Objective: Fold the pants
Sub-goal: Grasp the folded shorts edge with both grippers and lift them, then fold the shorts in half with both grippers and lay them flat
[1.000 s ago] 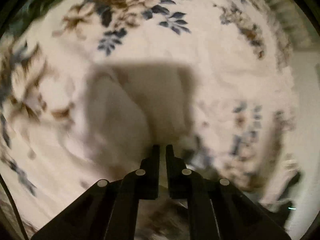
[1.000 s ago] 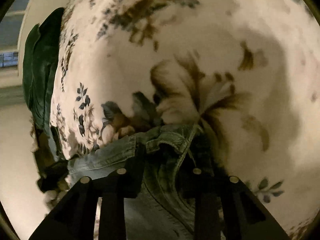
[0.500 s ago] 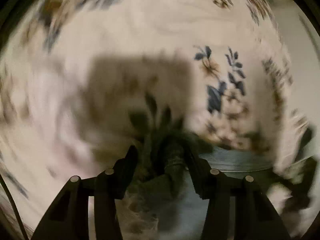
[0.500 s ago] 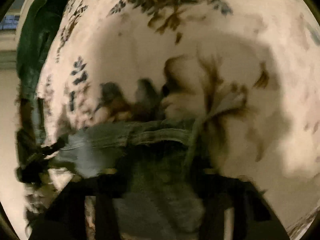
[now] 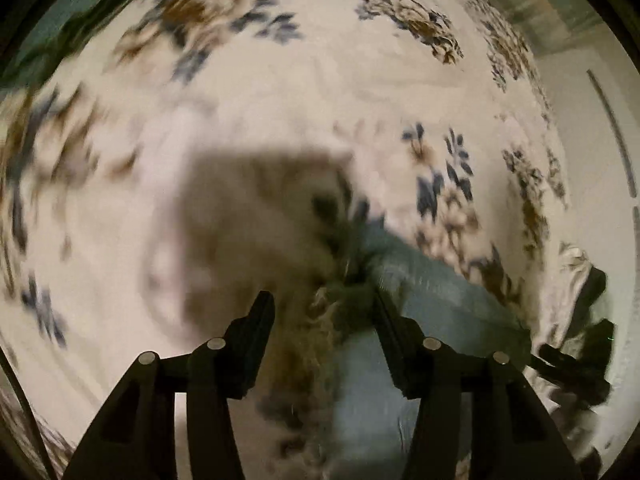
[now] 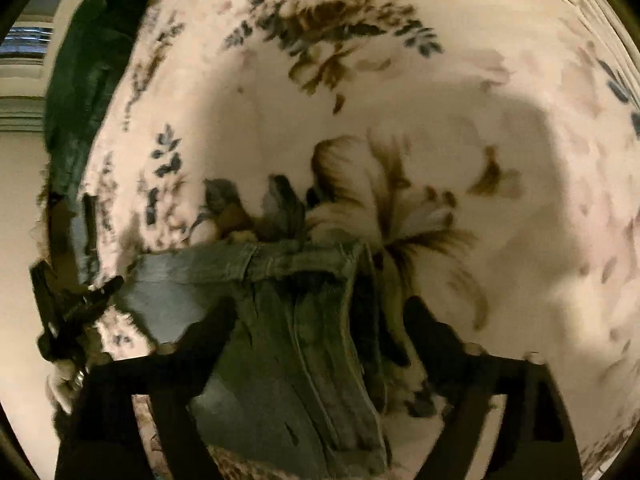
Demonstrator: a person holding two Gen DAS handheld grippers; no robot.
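Light blue denim pants [image 6: 296,320] lie on a floral bedspread [image 6: 500,160]. In the right wrist view my right gripper [image 6: 320,312] is open, its jaws wide apart on either side of the bunched waistband. In the left wrist view my left gripper [image 5: 320,308] is open, with a frayed hem and pant leg [image 5: 424,292] between and just right of its fingers. The other gripper shows at the far edge of each view [image 5: 576,360] [image 6: 68,312]. Both views are blurred.
The cream bedspread with blue and brown flowers [image 5: 320,80] fills both views. A dark green cloth [image 6: 84,80] hangs at the bed's left edge in the right wrist view. Pale floor [image 5: 592,140] lies beyond the bed's right edge.
Both grippers have opened: the left was shut a second ago, the right was shut on the waistband. The denim now lies loose between the jaws, and the left view has swung toward the pant leg.
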